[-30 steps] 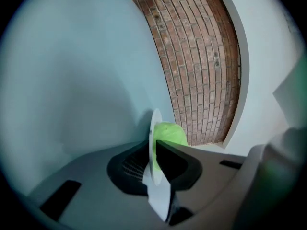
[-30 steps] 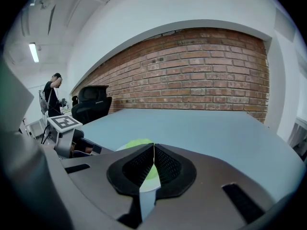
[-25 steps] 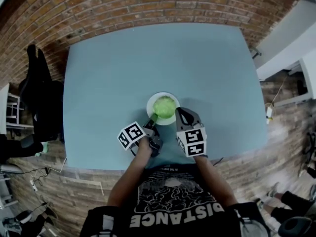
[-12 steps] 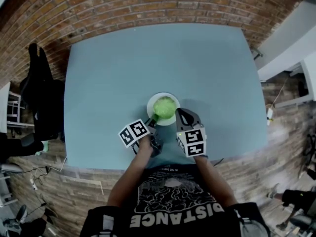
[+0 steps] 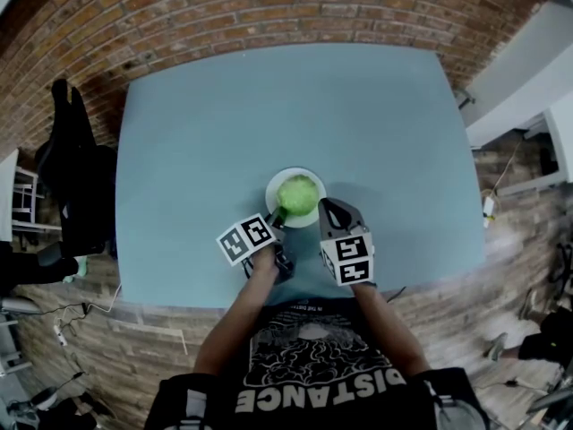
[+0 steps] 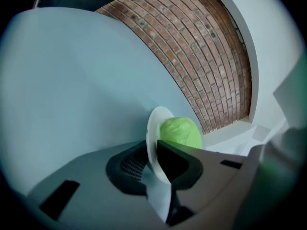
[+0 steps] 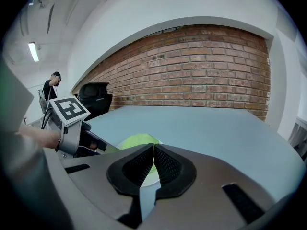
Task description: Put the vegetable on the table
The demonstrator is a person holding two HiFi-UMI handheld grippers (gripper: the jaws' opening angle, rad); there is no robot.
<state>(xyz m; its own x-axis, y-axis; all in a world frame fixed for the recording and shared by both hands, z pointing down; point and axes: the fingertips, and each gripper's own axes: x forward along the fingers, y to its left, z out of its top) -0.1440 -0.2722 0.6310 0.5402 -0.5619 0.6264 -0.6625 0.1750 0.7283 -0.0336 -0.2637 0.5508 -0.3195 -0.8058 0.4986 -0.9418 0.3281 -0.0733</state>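
Note:
A round green cabbage [image 5: 297, 193] lies on a small white plate [image 5: 271, 184] near the front of the blue table [image 5: 206, 124]. My left gripper [image 5: 278, 215] is at the plate's near left edge, shut on the rim. In the left gripper view the plate [image 6: 153, 126] stands edge-on between the jaws, with the cabbage [image 6: 182, 133] behind it. My right gripper [image 5: 328, 206] sits just right of the plate, shut with nothing in it. In the right gripper view the cabbage [image 7: 135, 141] shows just past the closed jaws.
A brick wall [image 5: 269, 7] runs along the table's far side. A black chair [image 5: 67, 168] stands off the left edge. The person's torso is at the front edge [image 5: 304, 305]. Another person stands far left in the right gripper view [image 7: 50, 87].
The left gripper's marker cube has shifted slightly right and up toward the plate. The right gripper and the cabbage have stayed put.

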